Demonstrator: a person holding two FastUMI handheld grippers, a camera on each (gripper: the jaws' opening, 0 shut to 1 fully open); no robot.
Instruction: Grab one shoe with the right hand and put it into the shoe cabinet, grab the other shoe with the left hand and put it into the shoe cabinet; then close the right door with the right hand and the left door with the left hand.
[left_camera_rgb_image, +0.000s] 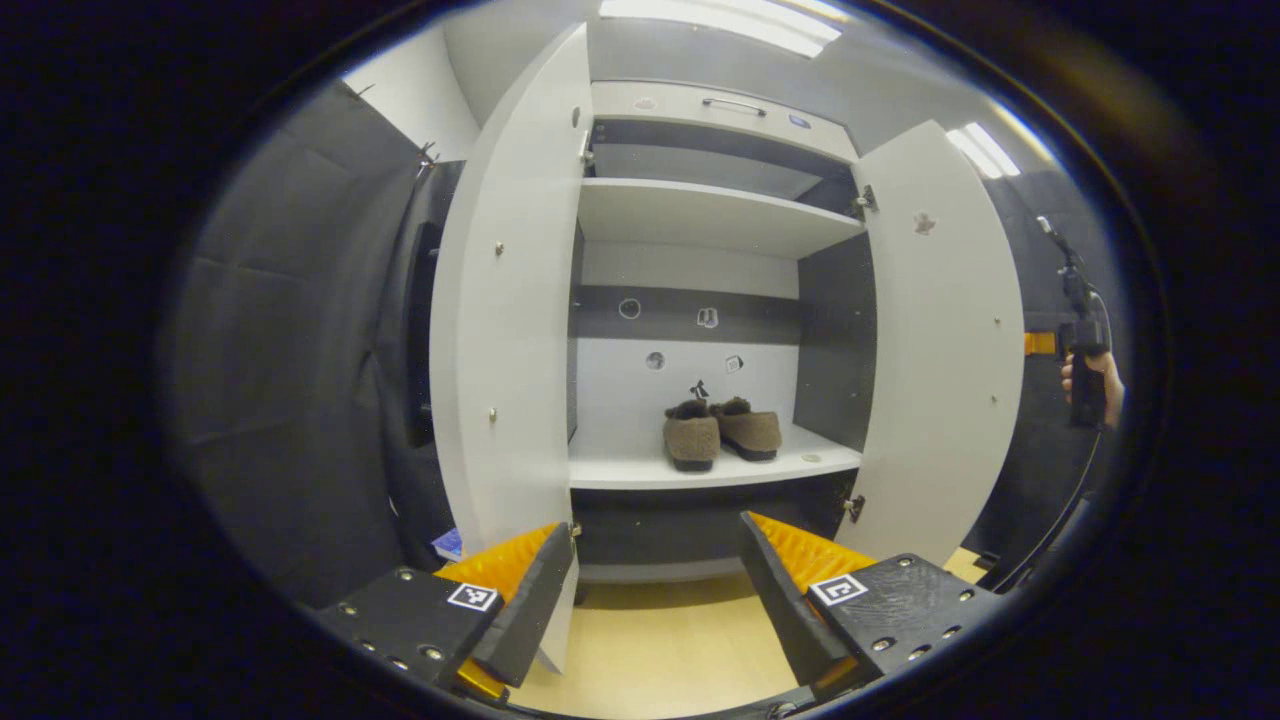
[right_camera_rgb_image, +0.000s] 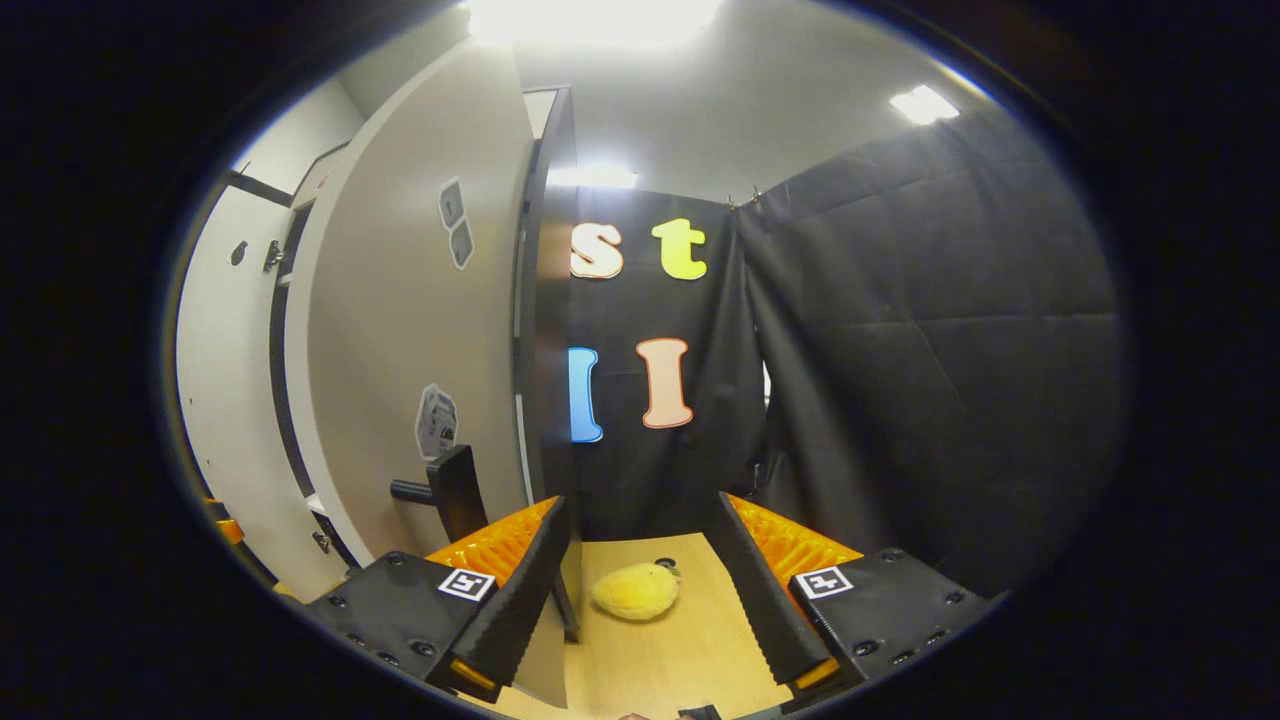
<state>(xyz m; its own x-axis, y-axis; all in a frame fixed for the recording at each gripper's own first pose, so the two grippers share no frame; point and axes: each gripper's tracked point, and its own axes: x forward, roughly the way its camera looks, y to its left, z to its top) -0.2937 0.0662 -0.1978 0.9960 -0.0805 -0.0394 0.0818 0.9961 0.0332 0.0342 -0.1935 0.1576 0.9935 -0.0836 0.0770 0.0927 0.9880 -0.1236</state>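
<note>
Two brown shoes, side by side on one shelf of the shoe cabinet (left_camera_rgb_image: 700, 215). Left shoe (left_camera_rgb_image: 691, 437) and right shoe (left_camera_rgb_image: 750, 430) touch near their far ends. Both lie lengthwise front to back; the left one runs almost straight toward the camera, the right one angles a little to the right. The end with the dark fuzzy collar is toward the cabinet's back wall. Which end is the toe, cannot tell for certain.

They sit on the lower white shelf (left_camera_rgb_image: 640, 465), right of its middle, near the dark right inner wall. One more white shelf above, bare.

Left gripper (left_camera_rgb_image: 657, 572): fingers spread wide, nothing between them, well in front of and below the shoes, which fall in line with the gap.

Two cabinet doors, both standing open: left door (left_camera_rgb_image: 505, 330) with its lower corner just beside the left finger, right door (left_camera_rgb_image: 940, 350) farther off.

Beyond the right door, a hand (left_camera_rgb_image: 1093, 385) holds a dark handle upright.

Right gripper (right_camera_rgb_image: 640, 580): fingers likewise wide apart and empty, close alongside the right door's outer face (right_camera_rgb_image: 420, 330). One dark handle (right_camera_rgb_image: 445, 490) juts from that face just above the left finger. One yellow plush item (right_camera_rgb_image: 635, 590) lies on the wooden floor (right_camera_rgb_image: 660, 660) between the fingers, apart from both.
</note>
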